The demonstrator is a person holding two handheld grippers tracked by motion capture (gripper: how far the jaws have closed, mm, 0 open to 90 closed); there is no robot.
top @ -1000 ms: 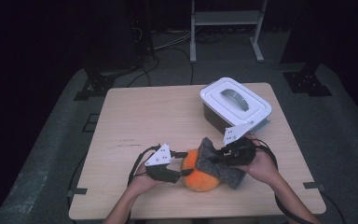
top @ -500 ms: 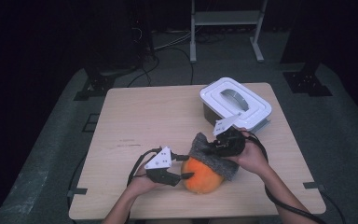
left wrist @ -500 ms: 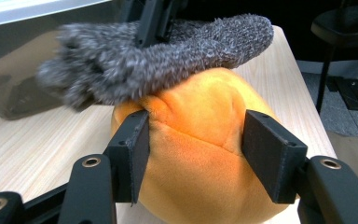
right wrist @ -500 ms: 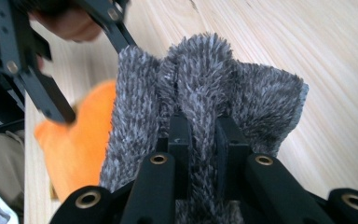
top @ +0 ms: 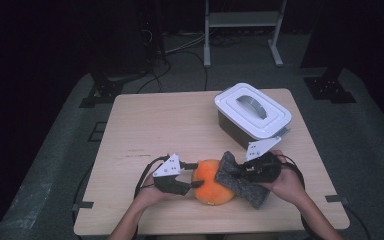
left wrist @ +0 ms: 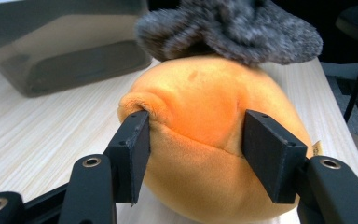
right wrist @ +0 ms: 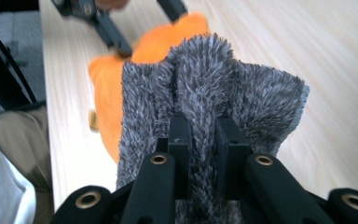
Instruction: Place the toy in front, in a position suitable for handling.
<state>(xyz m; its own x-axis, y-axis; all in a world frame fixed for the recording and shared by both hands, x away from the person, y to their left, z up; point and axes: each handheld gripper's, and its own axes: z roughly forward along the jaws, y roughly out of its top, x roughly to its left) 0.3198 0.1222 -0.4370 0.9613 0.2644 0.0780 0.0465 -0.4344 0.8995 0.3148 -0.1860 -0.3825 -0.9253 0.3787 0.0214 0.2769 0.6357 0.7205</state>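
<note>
An orange plush toy (top: pixel 209 186) (left wrist: pixel 200 107) (right wrist: pixel 106 84) lies near the table's front edge. My left gripper (top: pixel 192 182) (left wrist: pixel 196 154) is shut on its left side, and both pads dent the plush. A grey fuzzy cloth (top: pixel 244 189) (left wrist: pixel 233 28) (right wrist: pixel 214 84) drapes over the toy's right side and top. My right gripper (top: pixel 241 172) (right wrist: pixel 200 135) is shut on a bunched fold of that cloth, which hides part of the toy behind it.
A grey bin with a white handled lid (top: pixel 252 112) (left wrist: pixel 60 46) stands at the back right of the wooden table (top: pixel 170 125), just beyond my right hand. A metal rack stands on the dark floor behind the table.
My right gripper carried the grey cloth up over the far side of the orange toy, then back down to its right side. The left gripper kept still on the toy.
</note>
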